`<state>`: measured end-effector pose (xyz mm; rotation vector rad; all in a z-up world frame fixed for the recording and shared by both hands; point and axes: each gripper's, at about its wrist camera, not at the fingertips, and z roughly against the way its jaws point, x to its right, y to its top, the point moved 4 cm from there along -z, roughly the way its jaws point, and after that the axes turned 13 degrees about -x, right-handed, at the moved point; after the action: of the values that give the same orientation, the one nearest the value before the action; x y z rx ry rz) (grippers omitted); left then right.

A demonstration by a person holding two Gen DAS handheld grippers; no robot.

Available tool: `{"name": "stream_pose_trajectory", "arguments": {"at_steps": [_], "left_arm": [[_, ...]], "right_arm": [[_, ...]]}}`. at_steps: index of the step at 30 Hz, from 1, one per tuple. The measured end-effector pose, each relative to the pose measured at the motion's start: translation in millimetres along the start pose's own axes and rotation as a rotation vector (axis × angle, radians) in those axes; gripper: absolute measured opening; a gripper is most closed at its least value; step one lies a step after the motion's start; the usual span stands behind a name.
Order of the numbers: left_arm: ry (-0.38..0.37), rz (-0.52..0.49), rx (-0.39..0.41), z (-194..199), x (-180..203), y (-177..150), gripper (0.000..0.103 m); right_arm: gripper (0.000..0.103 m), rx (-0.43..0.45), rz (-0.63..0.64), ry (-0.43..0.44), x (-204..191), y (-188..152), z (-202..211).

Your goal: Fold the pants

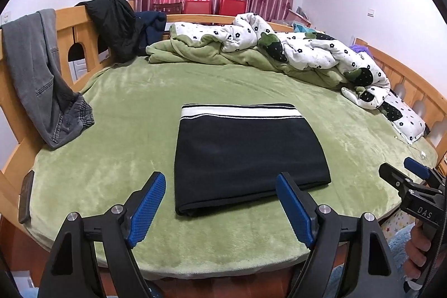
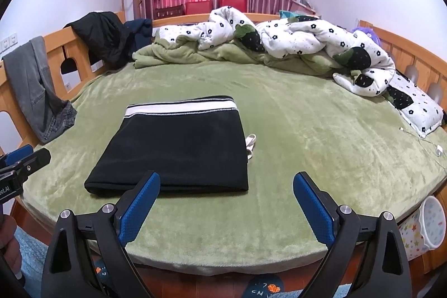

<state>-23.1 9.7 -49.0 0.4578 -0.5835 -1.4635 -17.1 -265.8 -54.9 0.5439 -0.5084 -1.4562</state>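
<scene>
Grey jeans (image 1: 39,74) draped over the bed rail at 9 o'clock, left gripper (image 1: 220,211) held spread and empty at 6 o'clock, folded black pants (image 1: 245,155) laid centrally on the green blanket (image 1: 125,113), right gripper (image 2: 226,210) likewise spread, holding nothing, quilt (image 1: 293,52) bunched at 1 o'clock.

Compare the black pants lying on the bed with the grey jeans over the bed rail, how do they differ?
The black pants lie folded into a flat rectangle on the green blanket; the grey jeans hang unfolded over the wooden bed rail. The black pants show a white striped waistband; the grey jeans show a gathered elastic cuff. The black pants look smooth, the grey jeans wrinkled. Neither is held by tongs.
</scene>
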Motion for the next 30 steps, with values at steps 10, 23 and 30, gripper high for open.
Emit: {"name": "stream_pose_trajectory", "arguments": {"at_steps": [10, 23, 30], "left_arm": [[0.006, 0.008, -0.009, -2.6, 1.3, -1.1, 0.080], [-0.002, 0.006, -0.004, -0.2, 2.4, -1.4, 0.080], [-0.005, 0.006, -0.007, 0.2, 3.6, -1.0, 0.080]], "right_arm": [[0.095, -0.003, 0.005, 0.001, -2.7, -0.6, -1.5], [0.095, -0.013, -0.018, 0.009, -1.4, -0.9, -1.9], [0.095, -0.011, -0.014, 0.003, -2.8, -1.7, -2.5]]}}
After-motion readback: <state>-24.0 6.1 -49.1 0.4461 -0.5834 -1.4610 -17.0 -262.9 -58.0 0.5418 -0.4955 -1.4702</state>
